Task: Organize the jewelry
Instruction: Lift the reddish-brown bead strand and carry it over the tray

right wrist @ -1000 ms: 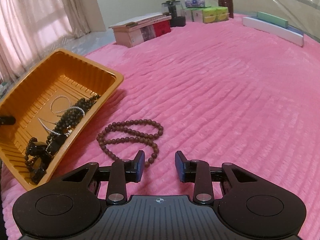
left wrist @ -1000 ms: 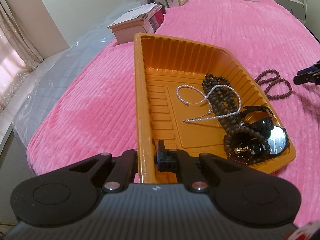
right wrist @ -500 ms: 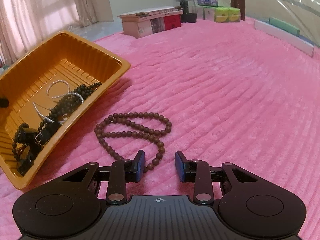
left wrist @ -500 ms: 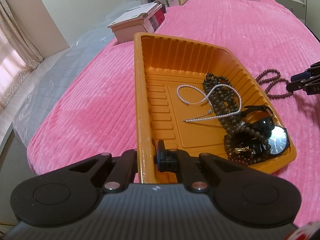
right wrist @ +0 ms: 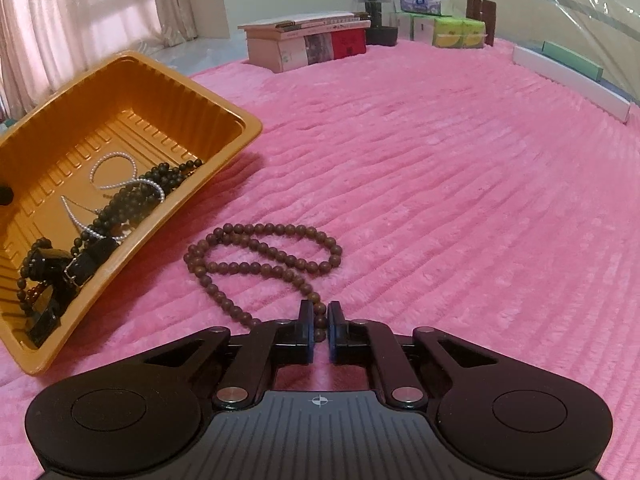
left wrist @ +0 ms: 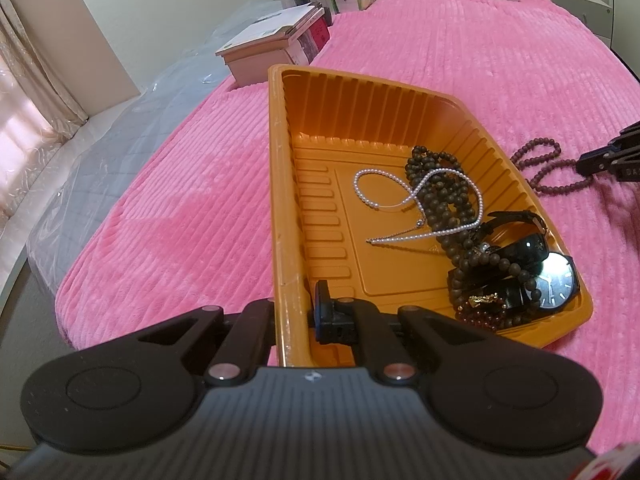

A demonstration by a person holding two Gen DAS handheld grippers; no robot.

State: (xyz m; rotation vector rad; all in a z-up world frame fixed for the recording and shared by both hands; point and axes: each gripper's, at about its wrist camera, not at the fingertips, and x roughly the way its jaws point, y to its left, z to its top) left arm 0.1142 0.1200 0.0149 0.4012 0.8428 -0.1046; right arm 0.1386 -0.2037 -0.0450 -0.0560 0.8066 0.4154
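Pink ribbed plush covers the bed; boxes line its far edge before a cream wall, with curtains at the window. Our left gripper is clamped on the rim of the orange tray, which holds necklaces and a watch. Our right gripper is closed on the brown bead string lying just beside the tray.

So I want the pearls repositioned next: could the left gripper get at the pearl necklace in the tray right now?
Probably not: the left gripper is clamped on the orange tray wall, and the pearl necklace lies farther inside.
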